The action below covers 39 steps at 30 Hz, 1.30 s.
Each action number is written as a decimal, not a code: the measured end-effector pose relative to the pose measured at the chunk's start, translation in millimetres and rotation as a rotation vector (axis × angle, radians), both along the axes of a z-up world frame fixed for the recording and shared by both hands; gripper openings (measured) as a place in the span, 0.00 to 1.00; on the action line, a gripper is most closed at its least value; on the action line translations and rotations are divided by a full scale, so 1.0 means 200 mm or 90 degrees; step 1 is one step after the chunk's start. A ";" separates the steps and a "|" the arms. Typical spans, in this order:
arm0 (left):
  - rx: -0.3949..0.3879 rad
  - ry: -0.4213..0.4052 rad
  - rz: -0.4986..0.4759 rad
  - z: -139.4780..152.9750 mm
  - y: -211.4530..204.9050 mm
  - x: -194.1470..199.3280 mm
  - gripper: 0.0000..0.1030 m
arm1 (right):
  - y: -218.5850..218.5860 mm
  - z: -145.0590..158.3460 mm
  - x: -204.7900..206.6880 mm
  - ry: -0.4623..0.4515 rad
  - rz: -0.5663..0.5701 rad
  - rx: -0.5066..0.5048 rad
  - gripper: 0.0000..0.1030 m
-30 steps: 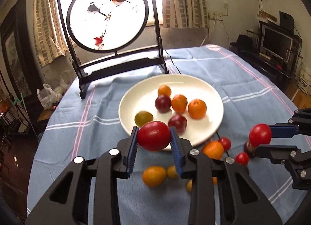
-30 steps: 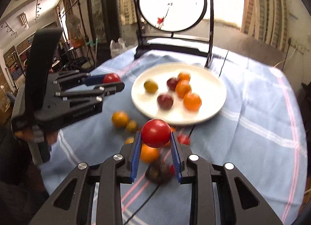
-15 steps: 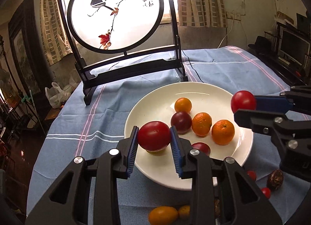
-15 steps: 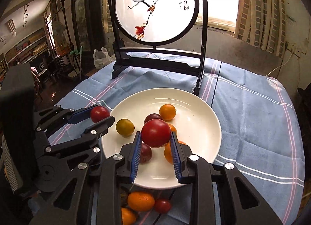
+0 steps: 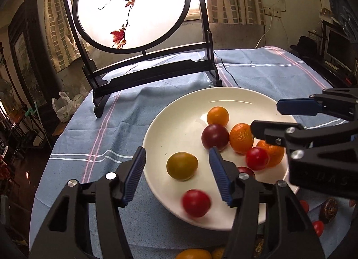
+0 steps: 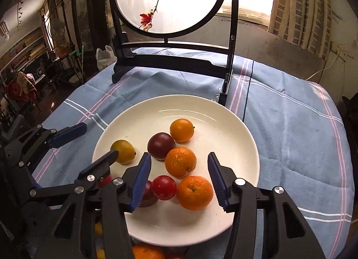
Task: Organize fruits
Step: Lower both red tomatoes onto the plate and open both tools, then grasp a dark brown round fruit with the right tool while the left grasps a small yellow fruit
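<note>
Dropping tomatoes onto plate [image 5: 223,95]; both jaws opening, nothing between them; next, fetching loose fruit [image 5: 329,207] off worktop.

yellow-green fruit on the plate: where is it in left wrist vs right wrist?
Left wrist: yellow-green fruit sits lower centre, between the opening fingers of the left gripper, on the white plate.
Right wrist: same fruit is left of centre, at the plate's left edge.
Shared landmark: the dark purple fruit to its right.

Red, orange, yellow, purple fruits [image 6: 180,162] lie loose — on white plate [image 6: 235,133].
</note>
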<state>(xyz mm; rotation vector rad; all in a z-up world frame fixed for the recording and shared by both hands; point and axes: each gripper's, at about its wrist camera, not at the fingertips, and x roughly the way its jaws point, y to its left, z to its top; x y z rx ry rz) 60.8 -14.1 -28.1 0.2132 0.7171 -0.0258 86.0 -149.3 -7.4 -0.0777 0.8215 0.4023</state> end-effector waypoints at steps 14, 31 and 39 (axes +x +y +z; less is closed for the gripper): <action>-0.023 -0.017 -0.038 0.08 0.20 -0.52 0.68 | -0.35 0.02 -0.80 -0.023 0.046 0.005 0.58; -0.016 0.093 -0.121 -0.19 0.08 -0.75 0.68 | -0.05 -0.37 -0.92 0.046 0.088 -0.118 0.43; -0.031 0.125 -0.148 -0.27 -0.04 -0.67 0.68 | -0.12 -0.34 -0.91 0.043 0.082 -0.074 0.39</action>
